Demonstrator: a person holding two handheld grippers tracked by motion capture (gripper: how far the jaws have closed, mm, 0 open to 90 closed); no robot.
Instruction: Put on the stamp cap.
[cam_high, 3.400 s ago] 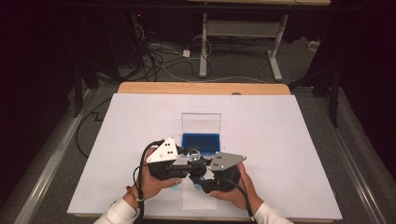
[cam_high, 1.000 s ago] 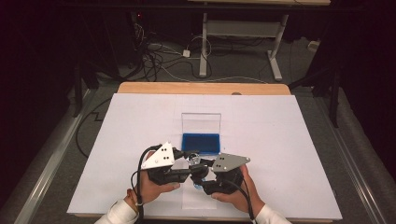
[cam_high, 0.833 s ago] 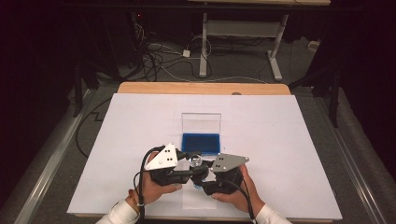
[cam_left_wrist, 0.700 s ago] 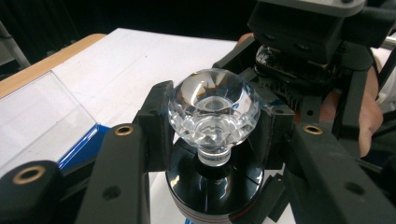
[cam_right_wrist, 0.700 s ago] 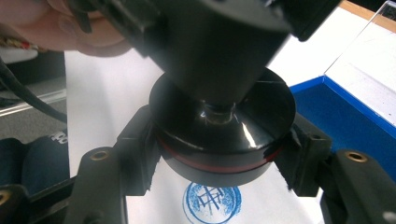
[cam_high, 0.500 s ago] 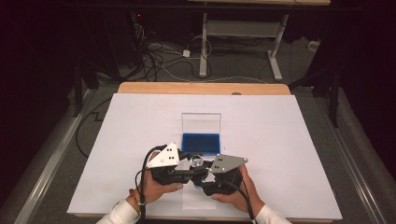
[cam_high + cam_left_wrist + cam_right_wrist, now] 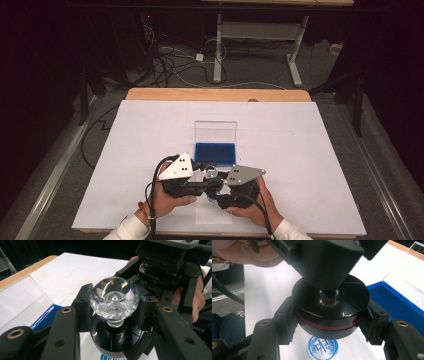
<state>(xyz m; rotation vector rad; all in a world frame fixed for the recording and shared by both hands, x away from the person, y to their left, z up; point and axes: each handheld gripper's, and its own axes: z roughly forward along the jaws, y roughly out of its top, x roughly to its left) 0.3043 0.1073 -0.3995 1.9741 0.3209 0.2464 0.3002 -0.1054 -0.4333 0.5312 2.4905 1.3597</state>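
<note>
A stamp with a faceted clear knob (image 7: pixel 113 298) and a round black base (image 7: pixel 332 312) with a red ring is held between both grippers at the table's near middle (image 7: pixel 210 175). My left gripper (image 7: pixel 115 307) is shut on the clear knob. My right gripper (image 7: pixel 329 322) is shut on the black base from the opposite side. A round blue stamp print (image 7: pixel 322 347) lies on the white paper just under the base. The two grippers (image 7: pixel 207 182) meet tip to tip, with a hand on each.
A blue ink pad case (image 7: pixel 215 153) lies just beyond the grippers, its clear lid (image 7: pixel 215 132) standing open. The white sheet covers the table (image 7: pixel 310 150), with a wooden edge (image 7: pixel 215 94) at the far side. Cables and desk legs lie on the floor beyond.
</note>
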